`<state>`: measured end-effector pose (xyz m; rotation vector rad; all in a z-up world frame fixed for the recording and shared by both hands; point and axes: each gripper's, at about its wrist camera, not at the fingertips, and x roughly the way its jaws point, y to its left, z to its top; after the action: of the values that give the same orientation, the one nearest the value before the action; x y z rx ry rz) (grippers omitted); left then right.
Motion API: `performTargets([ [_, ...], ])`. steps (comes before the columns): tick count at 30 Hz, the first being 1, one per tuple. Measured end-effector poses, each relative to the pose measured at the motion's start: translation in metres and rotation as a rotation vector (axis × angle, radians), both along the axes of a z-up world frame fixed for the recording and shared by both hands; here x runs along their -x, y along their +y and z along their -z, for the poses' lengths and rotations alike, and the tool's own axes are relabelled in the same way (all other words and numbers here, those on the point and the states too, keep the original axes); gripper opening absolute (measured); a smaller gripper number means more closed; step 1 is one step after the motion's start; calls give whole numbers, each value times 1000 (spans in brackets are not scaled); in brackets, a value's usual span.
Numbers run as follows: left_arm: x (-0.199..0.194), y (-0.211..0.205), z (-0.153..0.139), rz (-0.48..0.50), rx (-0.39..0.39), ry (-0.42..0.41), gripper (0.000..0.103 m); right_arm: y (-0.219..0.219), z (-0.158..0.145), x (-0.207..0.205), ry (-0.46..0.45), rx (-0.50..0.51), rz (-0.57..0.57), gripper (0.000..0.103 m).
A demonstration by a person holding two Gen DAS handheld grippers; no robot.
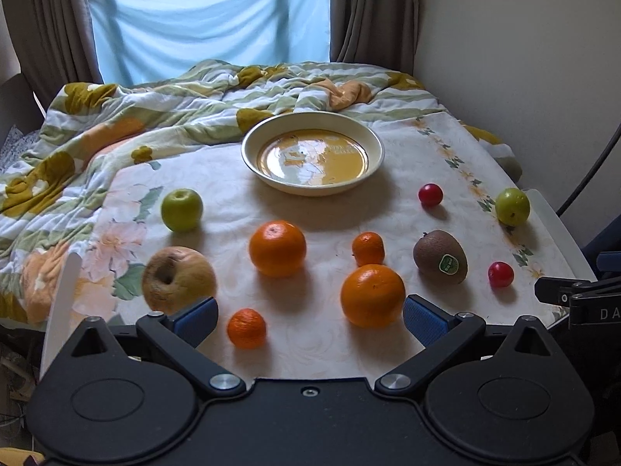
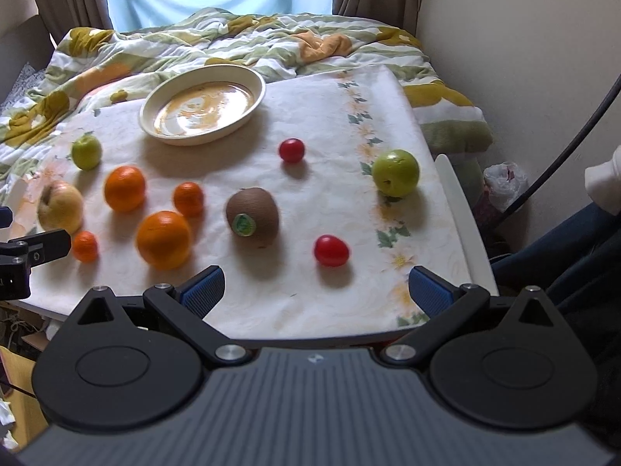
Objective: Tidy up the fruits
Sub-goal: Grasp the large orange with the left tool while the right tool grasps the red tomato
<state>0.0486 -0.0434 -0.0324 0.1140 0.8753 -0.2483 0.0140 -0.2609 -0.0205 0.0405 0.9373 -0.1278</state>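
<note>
Both grippers (image 1: pixel 310 320) (image 2: pixel 316 289) gape wide, empty — only right wrist view shows a plastic bag (image 2: pixel 504 182)

Legible text is nearly absent. The letters "DA", white on black, stand on the right gripper (image 1: pixel 582 303) at the right edge of the left wrist view, just right of the kiwi (image 1: pixel 439 256); the word is cut off by the frame. The kiwi carries a green oval sticker (image 1: pixel 449 264) on its near side; its print is too small to read in either view.
</note>
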Motion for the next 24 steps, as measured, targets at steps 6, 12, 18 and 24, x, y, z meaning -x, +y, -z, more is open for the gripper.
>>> performTargets([
  [6,-10,-29,26,-67,28,57,102,-28,25,-21,36,8,-91,103],
  [12,-19,-53,49,-124,39,86,101,-41,57,-38,71,-7,-214,103],
  [18,-31,-59,64,-193,48,96,90,-48,77,-54,87,-49,-271,100],
  [24,-39,-62,74,-219,61,115,66,-51,85,-62,87,-67,-305,91],
])
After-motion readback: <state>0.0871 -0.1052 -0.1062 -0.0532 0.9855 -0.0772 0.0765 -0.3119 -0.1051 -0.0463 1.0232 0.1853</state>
